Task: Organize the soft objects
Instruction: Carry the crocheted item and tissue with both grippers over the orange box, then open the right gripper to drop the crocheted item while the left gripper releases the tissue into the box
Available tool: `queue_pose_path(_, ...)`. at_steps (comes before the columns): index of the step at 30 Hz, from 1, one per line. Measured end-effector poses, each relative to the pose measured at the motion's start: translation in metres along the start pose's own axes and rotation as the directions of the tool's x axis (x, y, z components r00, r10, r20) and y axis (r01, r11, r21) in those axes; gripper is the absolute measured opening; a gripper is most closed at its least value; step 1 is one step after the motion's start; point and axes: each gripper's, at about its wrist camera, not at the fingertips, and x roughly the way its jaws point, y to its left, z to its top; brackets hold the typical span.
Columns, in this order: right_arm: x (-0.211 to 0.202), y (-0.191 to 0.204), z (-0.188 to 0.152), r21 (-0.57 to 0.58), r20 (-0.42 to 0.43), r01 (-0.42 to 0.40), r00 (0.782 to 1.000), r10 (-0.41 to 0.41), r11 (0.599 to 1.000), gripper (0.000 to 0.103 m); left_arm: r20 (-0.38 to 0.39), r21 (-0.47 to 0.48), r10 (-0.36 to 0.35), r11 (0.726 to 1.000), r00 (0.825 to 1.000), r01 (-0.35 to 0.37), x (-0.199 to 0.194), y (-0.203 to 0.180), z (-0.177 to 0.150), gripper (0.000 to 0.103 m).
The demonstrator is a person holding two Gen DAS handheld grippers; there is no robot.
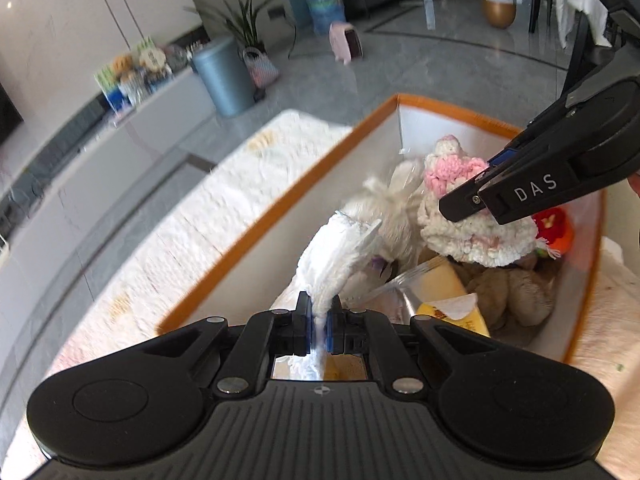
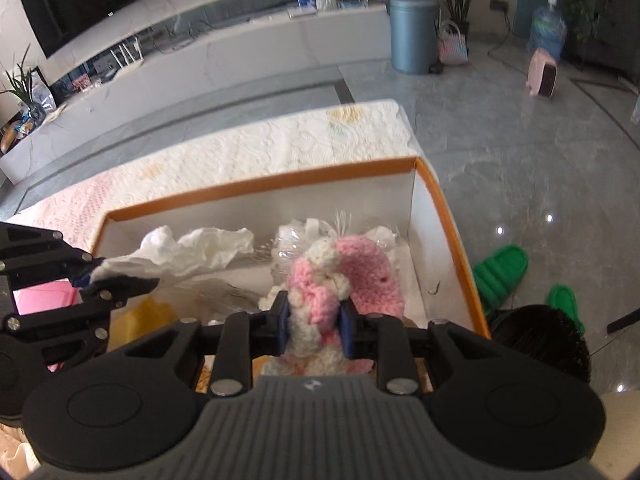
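Note:
My left gripper (image 1: 319, 312) is shut on a crumpled white cloth (image 1: 340, 252) and holds it over the orange-rimmed white box (image 1: 280, 216). The cloth also shows in the right wrist view (image 2: 188, 252), with the left gripper (image 2: 90, 280) at the left. My right gripper (image 2: 314, 320) is shut on a pink and cream knitted piece (image 2: 340, 276) above the box (image 2: 260, 188). In the left wrist view the right gripper (image 1: 480, 192) comes in from the right and the knitted piece (image 1: 460, 216) hangs from it. Plush toys and plastic-wrapped items lie in the box.
The box sits on a white and pink quilted cloth (image 2: 240, 148). A brown plush (image 1: 516, 292), a red toy (image 1: 554, 228) and yellow packets (image 1: 444, 284) lie inside. On the floor are green slippers (image 2: 500, 276), a blue bin (image 2: 412, 34) and a pink heater (image 2: 542, 74).

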Motion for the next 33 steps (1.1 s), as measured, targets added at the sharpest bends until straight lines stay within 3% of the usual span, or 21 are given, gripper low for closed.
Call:
queue_pose_path(6,0.03,-0.008,-0.001,0.036,-0.053,-0.005,0.999,0.007,0.999,0.028,-0.062,-0.051,-0.054,0.997,0.997,0.051,0.022,0.007,-0.005,0.007)
queue_pose_path(15,0.036,-0.004,-0.006,0.032,-0.056,-0.003,0.998,0.005,0.999,0.033,-0.072,-0.085,-0.081,0.994,0.994,0.075,0.023,0.01,-0.008,0.01)
queue_pose_path(21,0.019,0.0,-0.007,0.033,-0.028,0.018,0.999,-0.017,0.999,0.055,-0.013,-0.098,-0.047,0.994,0.999,0.046,0.005,0.012,-0.006,0.023)
queue_pose_path(23,0.01,0.003,-0.007,0.023,-0.021,0.024,1.0,-0.023,0.999,0.058,0.016,-0.1,-0.044,0.994,0.999,0.045,-0.006,0.012,-0.006,0.038)
queue_pose_path(26,-0.007,0.008,-0.007,0.01,0.003,0.041,0.999,-0.041,0.999,0.065,0.072,-0.114,-0.036,0.992,0.997,0.044,-0.029,0.013,-0.005,0.049)
queue_pose_path(33,-0.057,0.027,-0.012,-0.01,0.074,0.056,0.996,-0.055,0.998,0.08,0.212,-0.113,0.001,0.993,0.977,0.024,-0.097,0.01,-0.003,0.063)
